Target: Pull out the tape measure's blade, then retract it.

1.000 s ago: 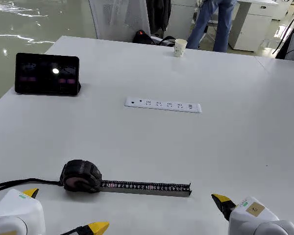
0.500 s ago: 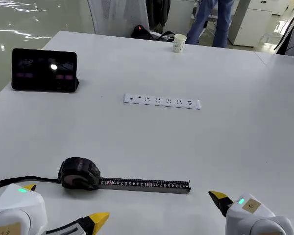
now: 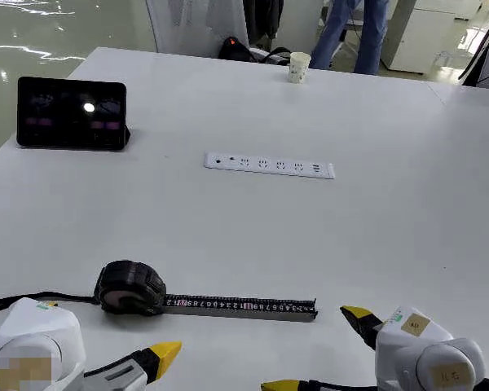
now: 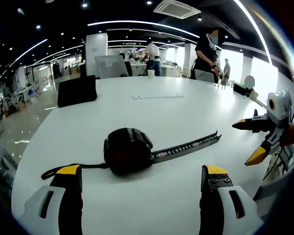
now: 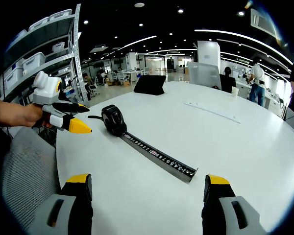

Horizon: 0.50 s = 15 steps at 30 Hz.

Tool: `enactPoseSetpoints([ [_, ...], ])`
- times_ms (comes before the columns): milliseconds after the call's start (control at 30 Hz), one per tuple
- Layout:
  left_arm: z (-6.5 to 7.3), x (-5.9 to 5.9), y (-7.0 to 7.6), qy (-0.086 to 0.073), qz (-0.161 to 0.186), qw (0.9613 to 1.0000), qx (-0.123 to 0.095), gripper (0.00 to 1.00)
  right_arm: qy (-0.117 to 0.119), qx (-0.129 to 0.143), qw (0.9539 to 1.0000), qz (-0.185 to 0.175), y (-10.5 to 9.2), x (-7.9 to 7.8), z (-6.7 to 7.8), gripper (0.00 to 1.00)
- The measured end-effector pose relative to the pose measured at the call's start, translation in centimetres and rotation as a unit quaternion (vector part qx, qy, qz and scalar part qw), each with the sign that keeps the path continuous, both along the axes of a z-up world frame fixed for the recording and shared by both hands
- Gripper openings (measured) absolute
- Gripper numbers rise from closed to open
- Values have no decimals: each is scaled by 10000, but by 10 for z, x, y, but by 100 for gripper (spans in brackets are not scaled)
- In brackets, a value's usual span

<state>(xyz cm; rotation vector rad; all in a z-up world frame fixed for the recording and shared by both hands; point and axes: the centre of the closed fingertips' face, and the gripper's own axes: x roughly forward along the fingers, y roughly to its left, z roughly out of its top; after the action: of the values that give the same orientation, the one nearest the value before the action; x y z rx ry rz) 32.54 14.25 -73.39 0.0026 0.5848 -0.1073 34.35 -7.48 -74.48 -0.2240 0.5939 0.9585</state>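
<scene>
While the left gripper and right gripper hover with jaws apart, empty, the tape measure lies nearer the person than the power strip, springy blade partly out; its hard case looks the surest hold.

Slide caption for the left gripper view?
Open left gripper faces tape measure, blade extended on white table toward open right gripper.

Up front on table, tape measure, blade out rightward; behind, power strip; back left, tablet; farthest back, cup.
</scene>
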Motion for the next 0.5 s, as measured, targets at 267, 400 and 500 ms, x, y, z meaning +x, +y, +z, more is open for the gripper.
enactPoseSetpoints([
  [267, -2, 9, 2, -5, 141, 9999, -12, 99, 153, -159, 9988, 435, -5, -2, -7, 91],
  [400, 0, 16, 4, -49, 196, 9998, 10, 99, 126, -231, 9971, 710, -8, -2, -9, 87],
  [500, 0, 21, 4, -54, 204, 9998, 59, 98, 81, -268, 9958, 866, -9, 0, -9, 85],
])
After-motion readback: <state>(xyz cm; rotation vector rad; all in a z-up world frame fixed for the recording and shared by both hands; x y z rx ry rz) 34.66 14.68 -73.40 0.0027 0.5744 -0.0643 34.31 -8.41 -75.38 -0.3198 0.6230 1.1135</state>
